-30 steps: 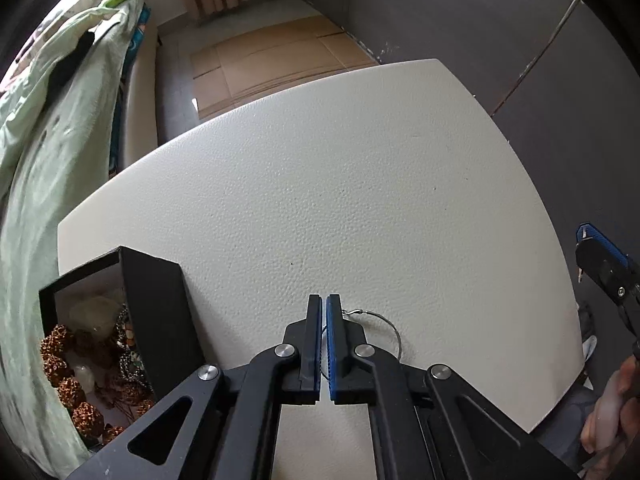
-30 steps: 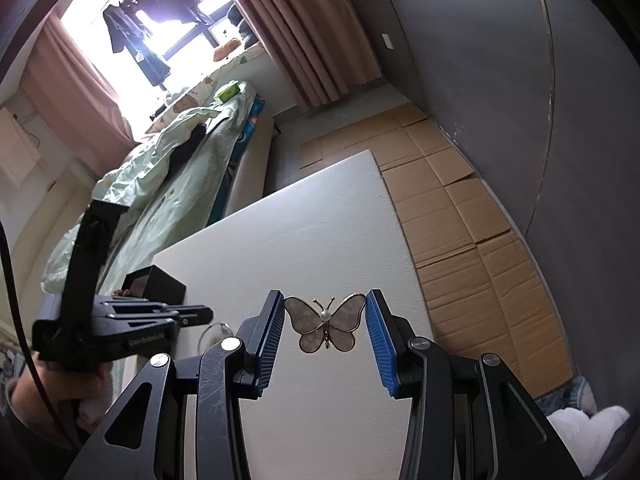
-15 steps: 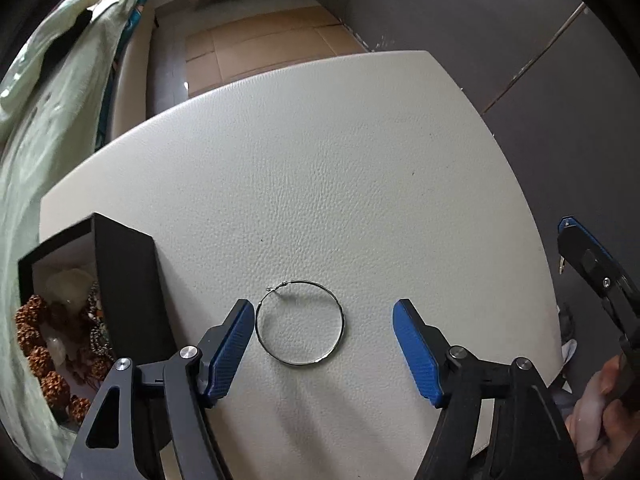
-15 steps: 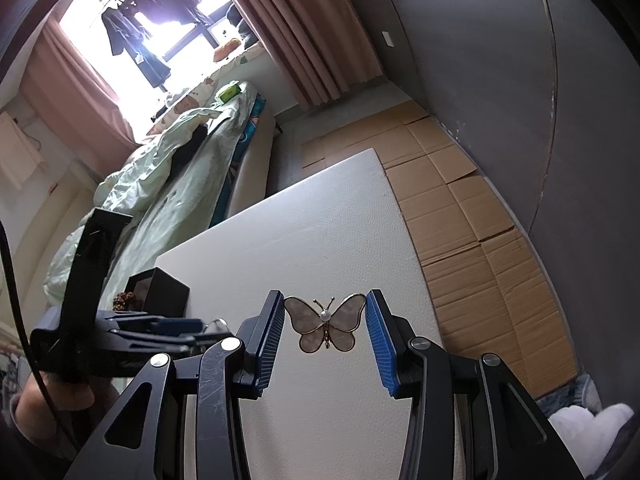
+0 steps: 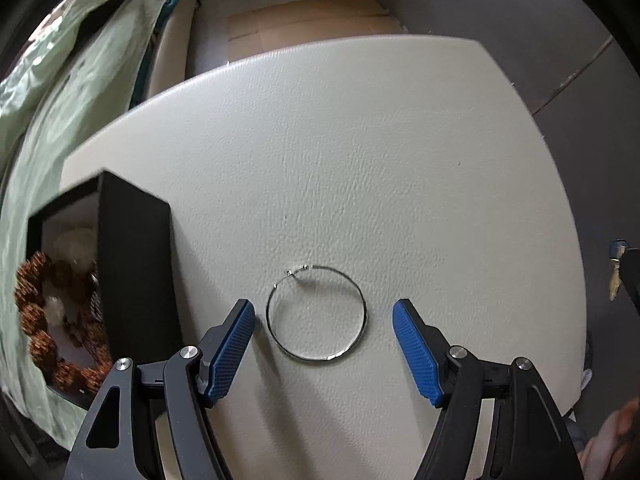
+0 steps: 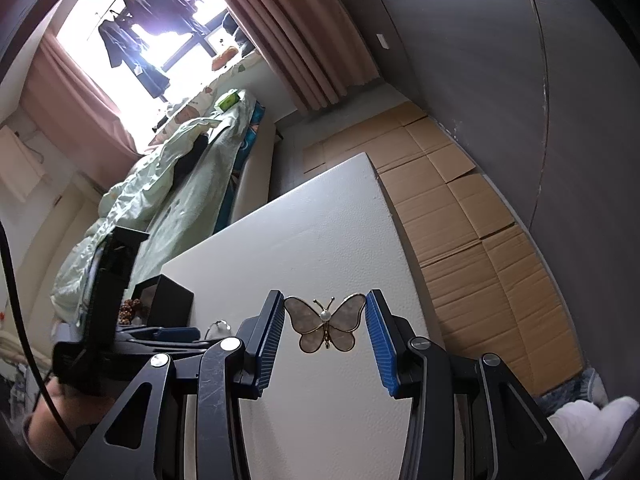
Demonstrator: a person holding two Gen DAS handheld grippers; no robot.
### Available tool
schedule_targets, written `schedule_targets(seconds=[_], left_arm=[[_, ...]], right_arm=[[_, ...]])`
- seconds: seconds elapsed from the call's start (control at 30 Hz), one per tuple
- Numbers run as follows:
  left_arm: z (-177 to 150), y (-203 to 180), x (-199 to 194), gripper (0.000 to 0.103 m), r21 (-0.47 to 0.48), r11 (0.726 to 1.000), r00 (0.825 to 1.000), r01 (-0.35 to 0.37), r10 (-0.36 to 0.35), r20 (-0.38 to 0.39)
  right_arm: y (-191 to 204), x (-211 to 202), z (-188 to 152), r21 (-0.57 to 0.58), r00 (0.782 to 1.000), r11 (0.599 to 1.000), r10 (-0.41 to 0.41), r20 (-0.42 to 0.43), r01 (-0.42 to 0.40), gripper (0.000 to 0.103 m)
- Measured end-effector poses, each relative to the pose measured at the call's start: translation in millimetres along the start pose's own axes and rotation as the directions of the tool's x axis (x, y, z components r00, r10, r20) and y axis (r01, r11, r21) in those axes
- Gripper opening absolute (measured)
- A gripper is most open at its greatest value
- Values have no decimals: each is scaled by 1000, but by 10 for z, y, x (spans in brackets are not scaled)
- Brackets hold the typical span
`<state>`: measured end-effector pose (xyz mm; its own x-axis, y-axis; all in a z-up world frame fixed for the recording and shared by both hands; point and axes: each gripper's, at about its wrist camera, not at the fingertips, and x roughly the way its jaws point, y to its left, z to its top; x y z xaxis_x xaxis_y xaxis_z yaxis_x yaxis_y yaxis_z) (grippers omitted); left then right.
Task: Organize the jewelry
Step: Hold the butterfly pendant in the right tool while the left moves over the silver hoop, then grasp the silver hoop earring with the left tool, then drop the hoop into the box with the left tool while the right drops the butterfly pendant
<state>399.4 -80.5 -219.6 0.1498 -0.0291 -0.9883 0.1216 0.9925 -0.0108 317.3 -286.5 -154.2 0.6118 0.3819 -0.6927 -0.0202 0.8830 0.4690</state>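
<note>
White counter point(image 5: 360, 140) fills the view under the left tongs point(image 5: 323, 347), which point straight down at it. Black jewelry box point(image 5: 132, 264) stands left of the left tongs, open, with brown bead bracelet point(image 5: 38, 320) inside. Left tongs apart, having just been opening; thin silver hoop earring point(image 5: 316, 314) lies flat on the counter between the blue pads, touching neither. Right tongs point(image 6: 325, 336) clamped on butterfly brooch point(image 6: 325, 322) by its wingtips, held above the counter, right of the left tongs.
</note>
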Motion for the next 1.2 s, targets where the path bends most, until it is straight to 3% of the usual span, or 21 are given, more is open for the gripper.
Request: schedule_targets(seconds=[0.13,0.33,0.7,1.2], left_arm=[[-5,-5,-8,70,-2,1000,1000,1,-1,7],[-57,-48,-35,53,70,998,1000,9,-11,21],[-14,-63,-99,52,98,995,1000,3,-6,30],[7,447,-1070,52,52,999,985,15,-24,171]], right_arm=[[-19,-7,6,5,1000,1000,8,0,-8,42],[-43,-11,12,13,1000,1000,14,2,-14,42],[-47,-9,9,14,1000,1000,14,2,-14,42],[344,95,-9,-45,996,995,89,-3,-89,42]])
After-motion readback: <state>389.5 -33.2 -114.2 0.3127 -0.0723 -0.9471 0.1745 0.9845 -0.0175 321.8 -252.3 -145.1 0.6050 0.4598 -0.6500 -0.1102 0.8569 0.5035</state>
